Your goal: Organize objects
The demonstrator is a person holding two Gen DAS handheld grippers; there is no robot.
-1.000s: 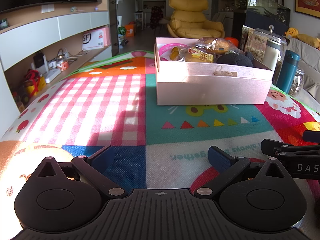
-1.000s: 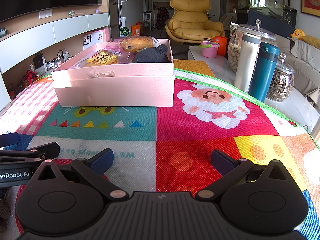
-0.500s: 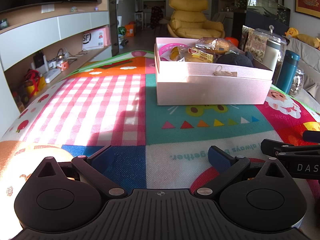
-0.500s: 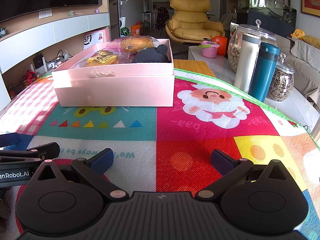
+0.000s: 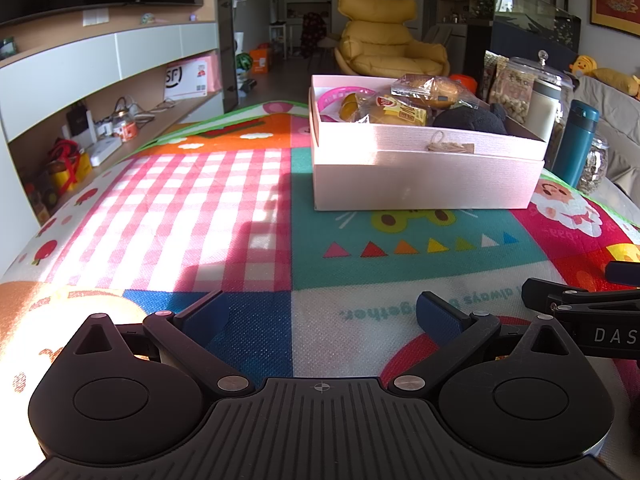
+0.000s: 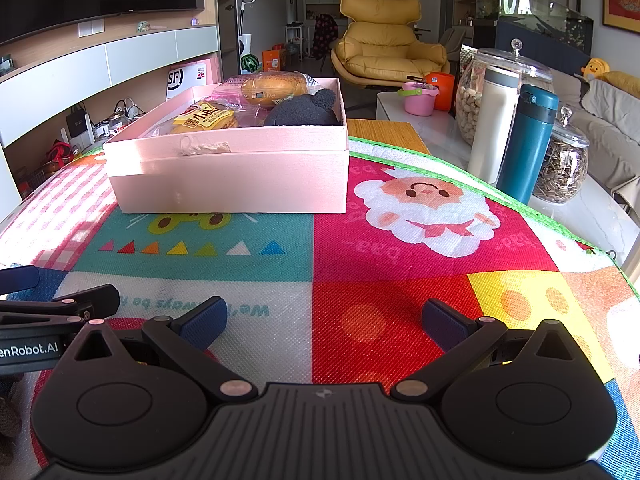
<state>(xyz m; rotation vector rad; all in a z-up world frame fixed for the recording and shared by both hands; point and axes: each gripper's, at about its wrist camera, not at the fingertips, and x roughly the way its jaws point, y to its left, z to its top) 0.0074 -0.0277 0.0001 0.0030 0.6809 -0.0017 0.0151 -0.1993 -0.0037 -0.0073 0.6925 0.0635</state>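
A pink box [image 5: 424,176] stands on the colourful mat [image 5: 240,200], also in the right wrist view [image 6: 228,180]. It holds wrapped bread packets [image 5: 396,110], a black plush toy [image 5: 468,120] and a pink basket [image 5: 340,98]. In the right wrist view the bread [image 6: 204,120] and the plush [image 6: 304,110] show too. My left gripper [image 5: 322,314] is open and empty, low over the mat, well short of the box. My right gripper [image 6: 324,318] is open and empty, beside the left one.
A white flask [image 6: 490,128], a teal flask [image 6: 528,144] and glass jars [image 6: 564,168] stand on the white table right of the mat. A pink cup [image 6: 418,98] sits farther back. A shelf unit runs along the left.
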